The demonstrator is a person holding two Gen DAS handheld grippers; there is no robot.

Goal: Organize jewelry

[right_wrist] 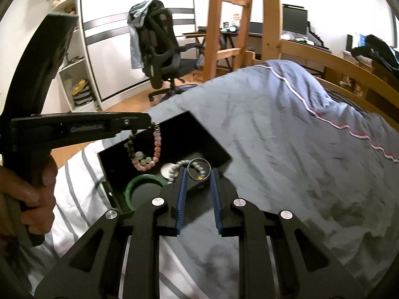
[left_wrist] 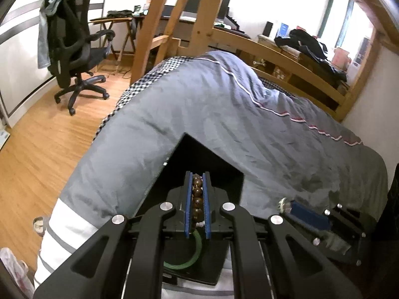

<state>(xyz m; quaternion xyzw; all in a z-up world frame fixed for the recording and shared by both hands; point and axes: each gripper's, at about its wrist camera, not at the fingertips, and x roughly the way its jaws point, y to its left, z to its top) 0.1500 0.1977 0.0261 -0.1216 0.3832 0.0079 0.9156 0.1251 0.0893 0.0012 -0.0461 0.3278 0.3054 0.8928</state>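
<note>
Over the bed point(left_wrist: 224, 114), your left gripper point(left_wrist: 198, 177) is clamped on a bead bracelet point(right_wrist: 152, 154) dangling above the black box point(right_wrist: 214, 139), while your right gripper point(right_wrist: 199, 172) pinches a metal ring point(right_wrist: 198, 169), jaws slightly apart.

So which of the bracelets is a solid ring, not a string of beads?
The green bangle lying in the black box: one smooth hoop. The pink-and-brown strand hanging from the left gripper and the white strand are beaded.
</note>
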